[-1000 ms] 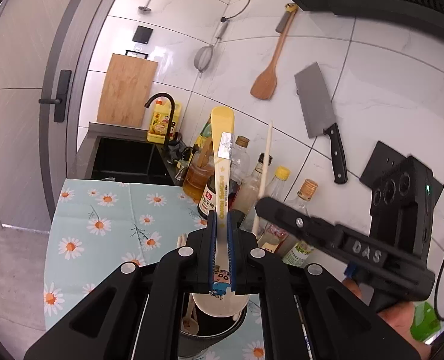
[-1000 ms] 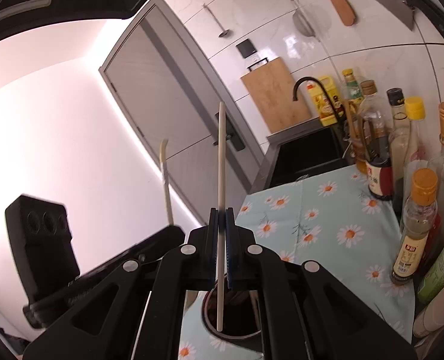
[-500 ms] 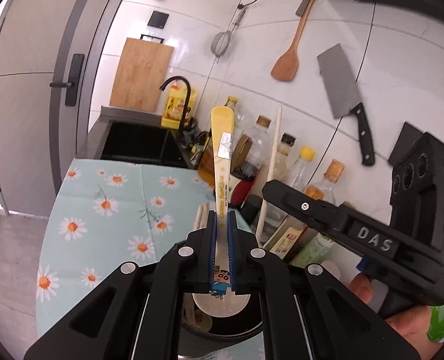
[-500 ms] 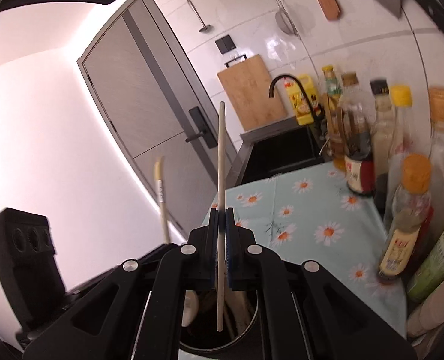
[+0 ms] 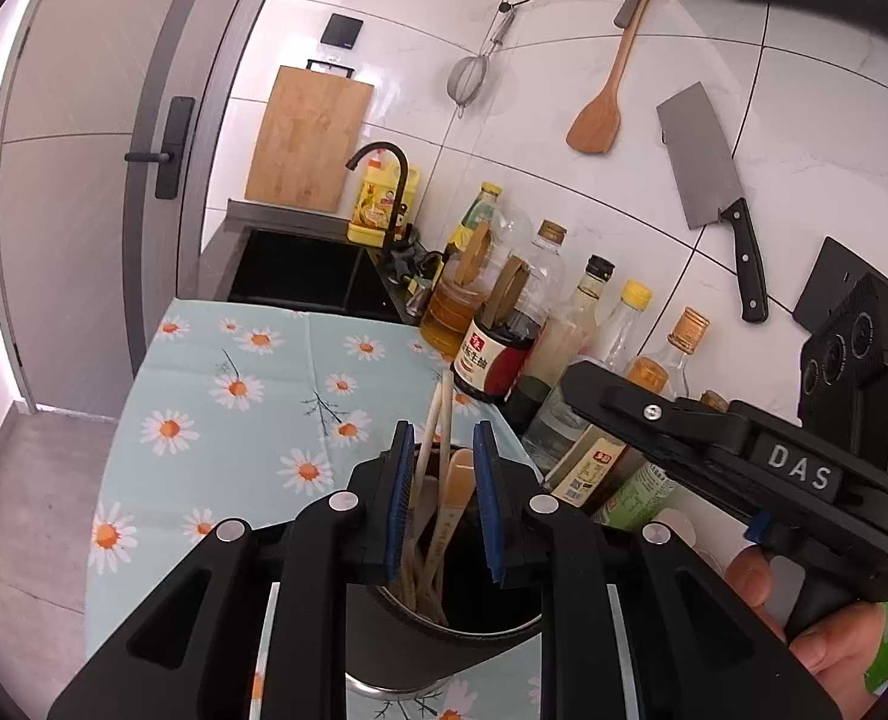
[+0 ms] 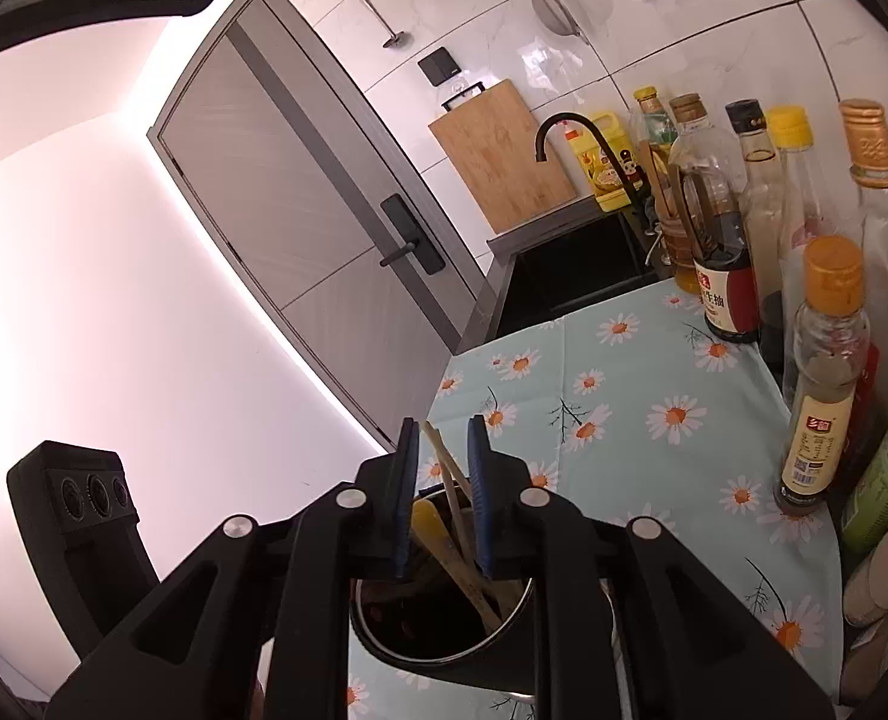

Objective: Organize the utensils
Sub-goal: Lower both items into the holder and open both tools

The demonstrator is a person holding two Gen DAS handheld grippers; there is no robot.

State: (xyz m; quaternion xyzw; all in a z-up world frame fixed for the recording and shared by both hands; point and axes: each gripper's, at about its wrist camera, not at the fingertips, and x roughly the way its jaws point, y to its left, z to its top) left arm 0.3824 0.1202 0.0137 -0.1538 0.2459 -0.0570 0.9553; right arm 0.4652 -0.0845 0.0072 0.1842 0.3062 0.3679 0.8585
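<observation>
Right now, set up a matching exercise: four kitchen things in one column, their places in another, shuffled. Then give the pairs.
Things:
1. cleaver
2. chopsticks
3. cutting board
4. soy sauce bottle

Places:
A. leaning on the wall behind the sink
B. standing on the counter in the bottle row
C. hanging on the tiled wall
D. standing in the dark utensil holder

Pairs: 1-C, 2-D, 3-A, 4-B

Each camera sits on a gripper and looks forward and a bit down along its two fingers. Both hang close above the dark utensil holder (image 5: pixel 444 642) (image 6: pixel 444 630). Both see the daisy tablecloth (image 5: pixel 234 396) (image 6: pixel 624 420), the bottles, the sink and the door.
</observation>
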